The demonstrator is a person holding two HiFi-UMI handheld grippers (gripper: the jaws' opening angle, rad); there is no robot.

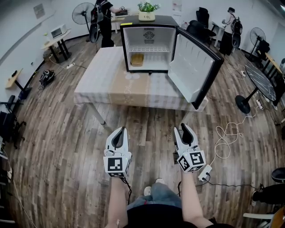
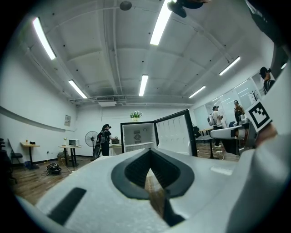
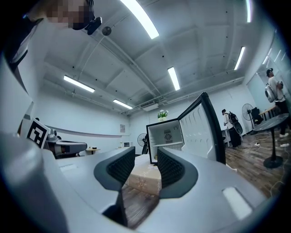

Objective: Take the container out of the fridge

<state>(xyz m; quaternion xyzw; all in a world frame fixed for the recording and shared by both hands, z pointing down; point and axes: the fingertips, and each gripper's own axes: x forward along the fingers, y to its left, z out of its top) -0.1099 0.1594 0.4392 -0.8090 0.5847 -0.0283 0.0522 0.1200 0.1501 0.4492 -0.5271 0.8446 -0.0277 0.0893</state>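
Note:
A small black fridge (image 1: 149, 21) stands on a cloth-covered table (image 1: 111, 89), its door (image 1: 192, 71) swung open to the right. On the fridge floor at the left sits a tan container (image 1: 137, 59), under a wire shelf. Both grippers hang low over the wooden floor, well short of the table. The left gripper (image 1: 120, 130) is shut, its pads meeting with nothing between them (image 2: 150, 169). The right gripper (image 1: 183, 127) stands open and empty (image 3: 146, 166), pointing toward the table and fridge (image 3: 166, 136).
A potted plant (image 1: 147, 11) sits on top of the fridge. People stand at the back by desks and a standing fan (image 1: 83, 13). A white cable (image 1: 225, 138) and power strip lie on the floor at the right, near a round table (image 1: 262, 78).

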